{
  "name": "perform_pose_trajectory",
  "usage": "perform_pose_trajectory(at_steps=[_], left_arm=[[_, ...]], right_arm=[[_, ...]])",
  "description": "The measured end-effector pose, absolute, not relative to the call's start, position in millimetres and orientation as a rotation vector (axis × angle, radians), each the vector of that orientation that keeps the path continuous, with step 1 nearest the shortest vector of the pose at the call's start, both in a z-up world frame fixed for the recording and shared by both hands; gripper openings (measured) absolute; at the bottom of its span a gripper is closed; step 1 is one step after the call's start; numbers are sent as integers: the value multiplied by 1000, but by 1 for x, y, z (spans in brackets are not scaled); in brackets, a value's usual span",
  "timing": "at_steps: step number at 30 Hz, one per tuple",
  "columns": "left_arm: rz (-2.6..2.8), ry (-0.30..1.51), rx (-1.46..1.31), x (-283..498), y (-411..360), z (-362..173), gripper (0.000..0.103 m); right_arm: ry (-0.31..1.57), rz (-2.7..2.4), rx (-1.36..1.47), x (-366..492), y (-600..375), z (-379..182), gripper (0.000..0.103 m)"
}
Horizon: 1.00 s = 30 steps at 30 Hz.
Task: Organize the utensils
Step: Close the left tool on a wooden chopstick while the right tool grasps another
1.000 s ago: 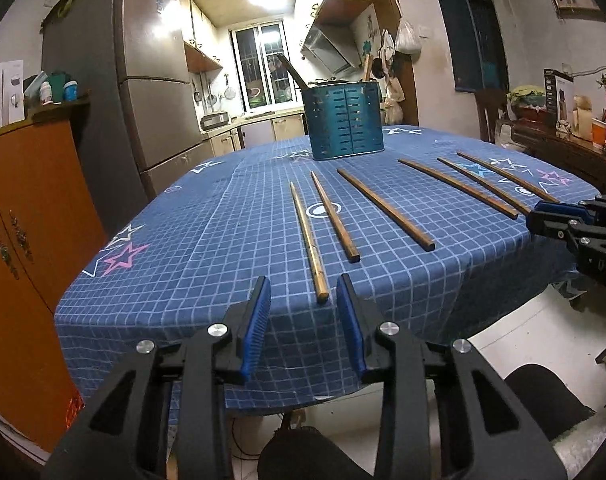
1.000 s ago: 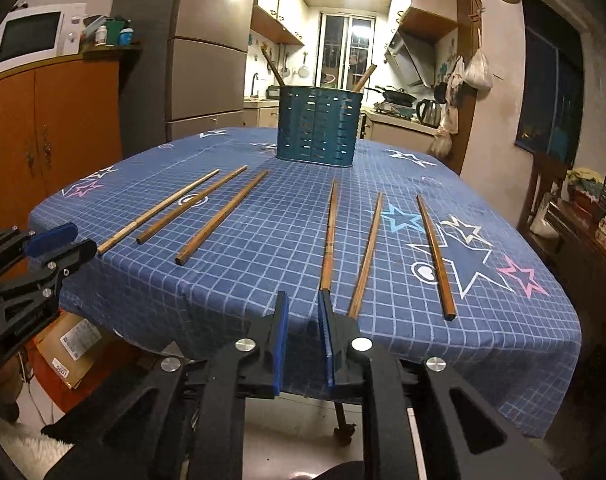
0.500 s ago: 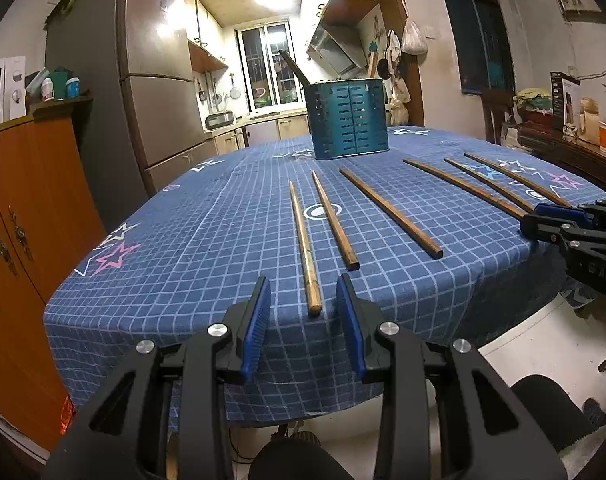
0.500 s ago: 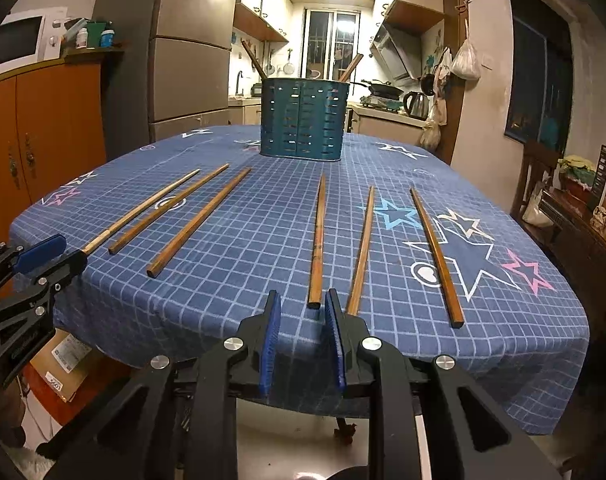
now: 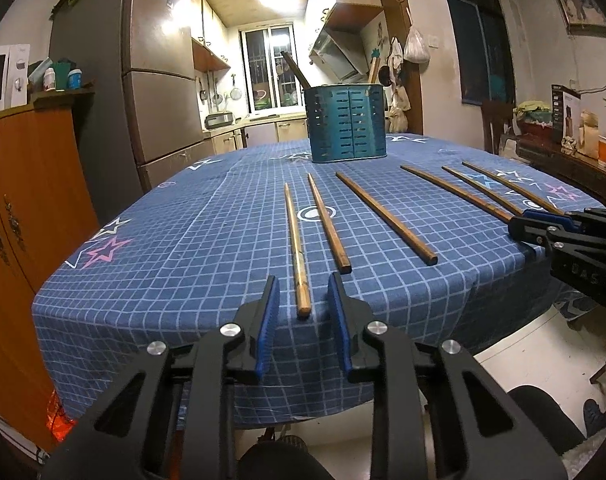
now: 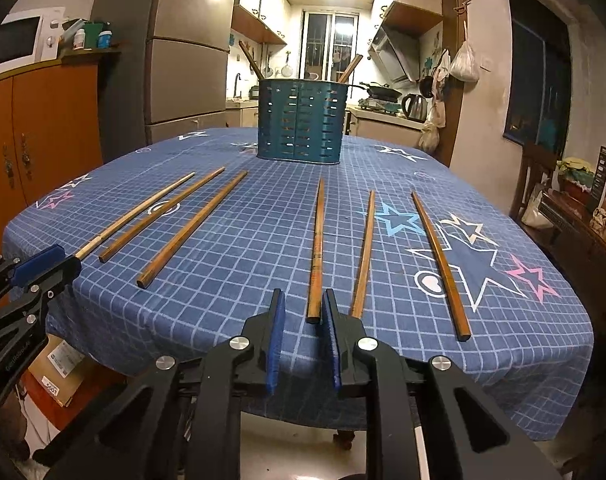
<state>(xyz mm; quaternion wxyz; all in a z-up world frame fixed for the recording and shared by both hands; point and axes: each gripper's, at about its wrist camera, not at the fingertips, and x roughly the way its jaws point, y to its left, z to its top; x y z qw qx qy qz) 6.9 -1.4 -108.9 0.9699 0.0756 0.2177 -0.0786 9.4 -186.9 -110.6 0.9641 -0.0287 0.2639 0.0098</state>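
Six brown wooden chopsticks [image 6: 317, 248] lie before the teal holder [image 6: 301, 120].
Left claw [image 5: 303, 292] closing around the palest stick's [image 5: 296, 248] near tip, untouched; right claw [image 6: 303, 304] closing, unclenched, just short of another.

right tool [image 6: 303, 306] closing, a chopstick [image 6: 317, 248] tip just ahead, untouched.

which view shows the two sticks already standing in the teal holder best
Right wrist view: both sticks poke above the teal holder rim against the lit kitchen. The left wrist view shows one dark stick clearly, the second only faintly by the doorframe.
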Motion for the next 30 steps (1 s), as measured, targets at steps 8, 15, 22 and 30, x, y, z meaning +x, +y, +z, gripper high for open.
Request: perform_pose_trajectory(at_steps=[8, 15, 22, 30], left_arm=[[-198, 436, 112, 6, 2, -110, 11], [-212, 443, 93, 10, 6, -109, 6], [-216, 461, 85, 13, 6, -107, 5], [-188, 470, 46, 13, 19, -95, 5]], right_arm=[[518, 36, -27, 5, -188, -116, 10], [516, 48, 7, 4, -191, -116, 9], [529, 61, 36, 2, -194, -114, 8], [513, 71, 54, -6, -199, -102, 8]])
